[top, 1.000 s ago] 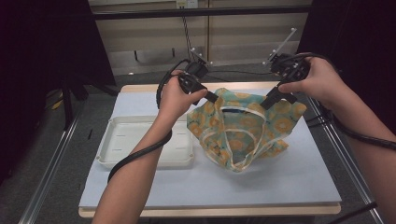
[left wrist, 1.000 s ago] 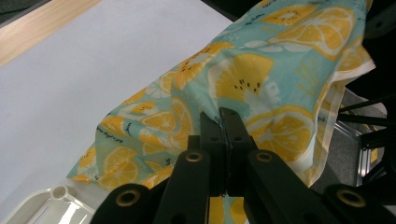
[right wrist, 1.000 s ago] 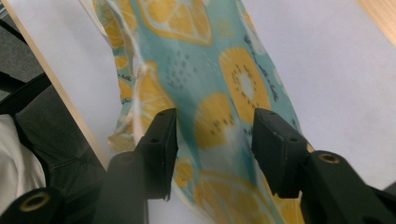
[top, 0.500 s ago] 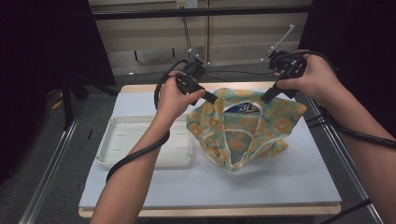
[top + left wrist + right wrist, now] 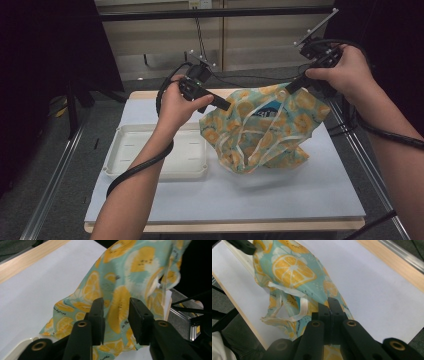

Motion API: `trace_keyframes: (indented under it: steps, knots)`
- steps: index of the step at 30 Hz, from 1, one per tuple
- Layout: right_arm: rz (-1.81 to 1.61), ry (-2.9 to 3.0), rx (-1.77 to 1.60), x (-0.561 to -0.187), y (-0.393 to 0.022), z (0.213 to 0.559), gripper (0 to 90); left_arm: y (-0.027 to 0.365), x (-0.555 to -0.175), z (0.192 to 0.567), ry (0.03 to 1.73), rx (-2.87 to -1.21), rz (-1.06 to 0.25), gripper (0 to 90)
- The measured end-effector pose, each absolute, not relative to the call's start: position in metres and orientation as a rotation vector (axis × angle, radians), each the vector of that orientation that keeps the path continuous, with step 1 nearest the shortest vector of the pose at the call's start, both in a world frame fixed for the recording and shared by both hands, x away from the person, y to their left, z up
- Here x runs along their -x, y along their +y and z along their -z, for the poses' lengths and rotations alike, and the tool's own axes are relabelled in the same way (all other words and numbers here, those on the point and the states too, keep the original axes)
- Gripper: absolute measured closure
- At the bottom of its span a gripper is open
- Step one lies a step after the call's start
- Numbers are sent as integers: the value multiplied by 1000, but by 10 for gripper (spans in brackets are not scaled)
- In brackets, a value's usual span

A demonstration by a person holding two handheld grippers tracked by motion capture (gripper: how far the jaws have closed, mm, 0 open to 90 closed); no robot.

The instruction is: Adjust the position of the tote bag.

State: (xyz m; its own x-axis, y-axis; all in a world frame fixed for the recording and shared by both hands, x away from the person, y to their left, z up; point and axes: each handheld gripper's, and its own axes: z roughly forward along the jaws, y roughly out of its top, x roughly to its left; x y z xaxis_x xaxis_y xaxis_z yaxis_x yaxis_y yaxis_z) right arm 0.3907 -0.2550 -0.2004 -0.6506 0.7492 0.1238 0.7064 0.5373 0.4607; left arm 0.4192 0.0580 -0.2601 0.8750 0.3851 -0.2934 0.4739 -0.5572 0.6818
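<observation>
High view: the lemon-print cloth bag (image 5: 262,130) is draped on the white-covered bench (image 5: 320,195), just right of the white tray (image 5: 125,160), its upper right corner lifted off the surface. That corner is clamped by the right tongs (image 5: 292,86), whose jaws are seen pressed together on the fabric in the right gripper view (image 5: 331,305). The left tongs (image 5: 225,106) are held at the bag's upper left edge; their jaws have just been opening and now stand apart, with fabric lying between them unpinched (image 5: 116,315). The bag's long axis is stretched from one pair of tongs to the other. The left tongs are judged nearer the slack edge. The tray lies apart from the bag, and nothing is seen blocking a re-grip.
</observation>
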Motion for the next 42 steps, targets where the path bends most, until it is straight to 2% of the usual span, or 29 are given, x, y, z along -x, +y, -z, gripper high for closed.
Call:
trace_keyframes:
  steps: [5, 8, 10, 14, 19, 22, 23, 26, 28, 33, 42]
  knots:
    - [-719, 2692, -1285, -395, -255, 215, 900, 58, -410, 256, 588, -2190, 139, 550]
    - [-710, 2696, -1294, -395, -253, 221, 900, 57, -406, 257, 537, -2172, 112, 419]
    - [-710, 2699, -1295, -396, -252, 224, 900, 54, -401, 261, 501, -2196, 91, 451]
    - [-707, 2715, -1290, -395, -250, 231, 900, 47, -398, 269, 454, -2248, 69, 449]
    - [-721, 2725, -1293, -394, -249, 234, 900, 39, -398, 280, 464, -2227, 75, 464]
    - [-717, 2729, -1292, -393, -248, 237, 900, 36, -399, 284, 460, -2240, 69, 488]
    - [-706, 2731, -1292, -393, -247, 239, 899, 35, -401, 286, 462, -2232, 77, 564]
    - [-699, 2736, -1294, -393, -246, 240, 898, 34, -402, 289, 471, -2220, 81, 659]
    - [-701, 2732, -1286, -392, -244, 242, 899, 35, -405, 288, 483, -2240, 70, 759]
    - [-701, 2735, -1289, -392, -244, 243, 898, 38, -407, 285, 486, -2261, 70, 897]
    - [-686, 2742, -1292, -393, -242, 245, 896, 45, -406, 260, 500, -2208, 101, 900]
